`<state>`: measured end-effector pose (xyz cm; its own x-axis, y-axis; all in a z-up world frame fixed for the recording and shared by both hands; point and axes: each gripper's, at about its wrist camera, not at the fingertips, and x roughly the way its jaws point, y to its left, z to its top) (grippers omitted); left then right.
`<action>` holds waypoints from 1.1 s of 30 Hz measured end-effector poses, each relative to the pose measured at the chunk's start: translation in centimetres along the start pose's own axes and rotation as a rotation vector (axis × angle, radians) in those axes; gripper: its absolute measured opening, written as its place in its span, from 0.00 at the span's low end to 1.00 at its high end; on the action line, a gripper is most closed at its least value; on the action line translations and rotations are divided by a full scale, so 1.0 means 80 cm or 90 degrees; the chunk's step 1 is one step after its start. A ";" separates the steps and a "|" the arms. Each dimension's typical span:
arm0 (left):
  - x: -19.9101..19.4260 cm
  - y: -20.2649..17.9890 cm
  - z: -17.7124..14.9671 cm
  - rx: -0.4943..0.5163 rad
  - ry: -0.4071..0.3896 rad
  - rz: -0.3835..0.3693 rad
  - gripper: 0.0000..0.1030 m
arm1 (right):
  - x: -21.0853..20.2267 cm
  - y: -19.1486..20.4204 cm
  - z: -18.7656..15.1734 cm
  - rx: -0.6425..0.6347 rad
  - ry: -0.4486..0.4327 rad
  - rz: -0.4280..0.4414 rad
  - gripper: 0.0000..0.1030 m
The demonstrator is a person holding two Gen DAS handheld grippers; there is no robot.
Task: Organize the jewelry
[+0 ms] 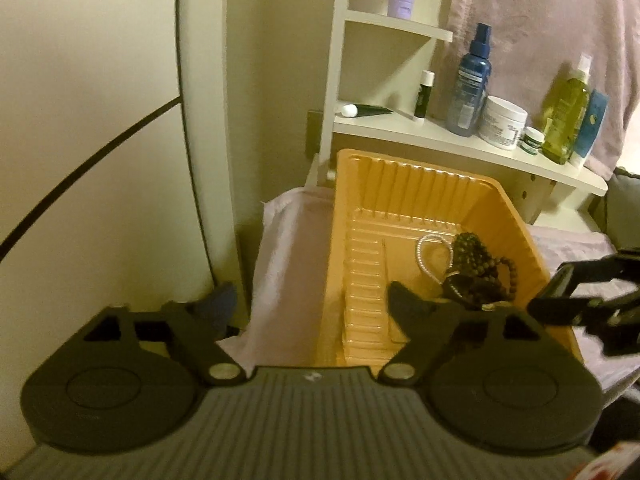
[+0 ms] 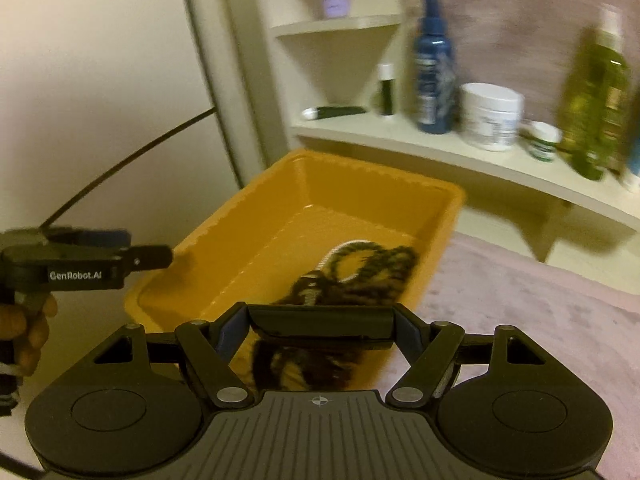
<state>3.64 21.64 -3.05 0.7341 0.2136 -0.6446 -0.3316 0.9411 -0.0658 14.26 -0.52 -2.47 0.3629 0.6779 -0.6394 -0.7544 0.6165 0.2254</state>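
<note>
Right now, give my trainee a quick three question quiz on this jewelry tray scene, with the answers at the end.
1. True or false: the orange tray already holds jewelry.
2. Which item lies beside the dark bead strands in the tray? A) a silver bracelet B) a gold watch C) a red ring box
3. In one word, how do the jaws of the left gripper stand?

Key
1. True: bead strands and a bracelet lie on the tray floor.
2. A, the silver bracelet.
3. Open. The jaws are spread wide with nothing between them, the left finger over the pink towel and the right finger over the tray.
</note>
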 end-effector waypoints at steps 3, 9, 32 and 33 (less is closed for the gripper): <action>-0.004 0.002 0.001 0.005 -0.005 0.013 0.87 | 0.016 0.013 -0.001 -0.023 0.013 0.016 0.73; -0.007 0.010 -0.001 -0.001 -0.011 0.029 0.88 | 0.048 0.029 0.001 -0.048 0.038 0.028 0.73; -0.024 0.000 -0.006 0.025 -0.039 0.059 0.88 | 0.002 0.000 -0.007 0.009 -0.027 -0.015 0.85; -0.026 -0.003 -0.006 0.032 -0.042 0.058 0.88 | -0.005 -0.005 -0.009 0.020 -0.027 -0.021 0.85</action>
<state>1.94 20.83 -2.05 0.7405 0.3135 -0.5944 -0.3697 0.9287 0.0292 14.05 -1.35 -2.81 0.4110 0.6729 -0.6150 -0.7238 0.6511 0.2286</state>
